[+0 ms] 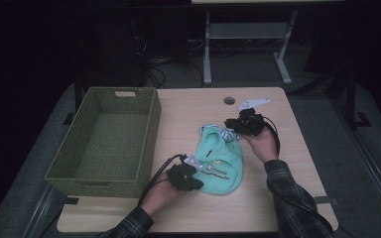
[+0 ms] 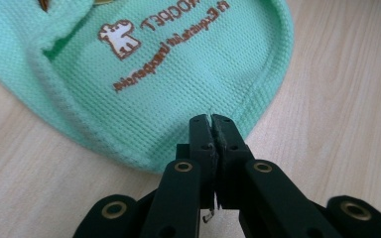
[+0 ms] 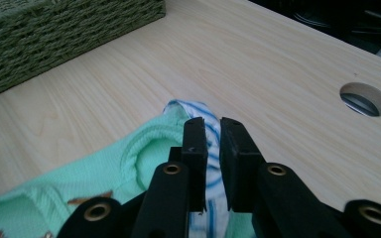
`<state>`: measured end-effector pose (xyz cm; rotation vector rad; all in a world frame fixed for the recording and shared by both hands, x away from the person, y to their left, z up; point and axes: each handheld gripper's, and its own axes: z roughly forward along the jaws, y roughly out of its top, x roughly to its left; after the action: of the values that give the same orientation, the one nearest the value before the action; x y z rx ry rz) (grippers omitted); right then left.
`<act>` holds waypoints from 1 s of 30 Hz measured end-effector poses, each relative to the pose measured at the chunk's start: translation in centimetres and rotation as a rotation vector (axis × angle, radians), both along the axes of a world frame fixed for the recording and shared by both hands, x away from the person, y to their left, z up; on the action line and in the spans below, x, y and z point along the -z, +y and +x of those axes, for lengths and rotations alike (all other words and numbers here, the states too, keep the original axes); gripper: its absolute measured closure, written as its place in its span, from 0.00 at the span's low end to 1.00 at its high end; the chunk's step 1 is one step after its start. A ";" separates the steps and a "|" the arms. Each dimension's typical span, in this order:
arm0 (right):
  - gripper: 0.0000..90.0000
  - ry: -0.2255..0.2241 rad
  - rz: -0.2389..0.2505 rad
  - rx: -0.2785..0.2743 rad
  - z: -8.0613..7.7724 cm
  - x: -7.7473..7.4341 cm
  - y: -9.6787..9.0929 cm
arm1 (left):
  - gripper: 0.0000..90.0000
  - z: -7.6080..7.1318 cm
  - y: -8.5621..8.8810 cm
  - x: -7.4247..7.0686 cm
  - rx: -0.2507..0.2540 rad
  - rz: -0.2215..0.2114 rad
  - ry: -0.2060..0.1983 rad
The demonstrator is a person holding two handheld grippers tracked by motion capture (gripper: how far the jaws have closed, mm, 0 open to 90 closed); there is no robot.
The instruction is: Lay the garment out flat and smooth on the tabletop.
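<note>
Left gripper pinches the bib's near hem, pinning it; right gripper, jaws slightly parted, straddles the striped collar for folding.

Dark plaid sleeves cover both forearms; black tongs with brass-ringed pivots trail black cables, one topped by a grey plate.

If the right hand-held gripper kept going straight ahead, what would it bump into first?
Probably nothing soon: past the blue-striped white cloth between the right hand-held gripper's jaws lies bare light wooden table. Depth is unclear.
</note>
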<state>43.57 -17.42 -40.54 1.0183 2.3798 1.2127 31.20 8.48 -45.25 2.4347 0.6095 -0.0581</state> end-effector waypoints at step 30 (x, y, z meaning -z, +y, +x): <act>0.81 0.136 0.005 0.068 0.7 6.3 -2.8 | 0.98 6.7 -0.9 0.2 -0.154 0.088 -0.144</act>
<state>44.28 -20.21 -46.80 1.2096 2.4222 1.1596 37.89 7.61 -45.43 2.4411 0.7458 0.2094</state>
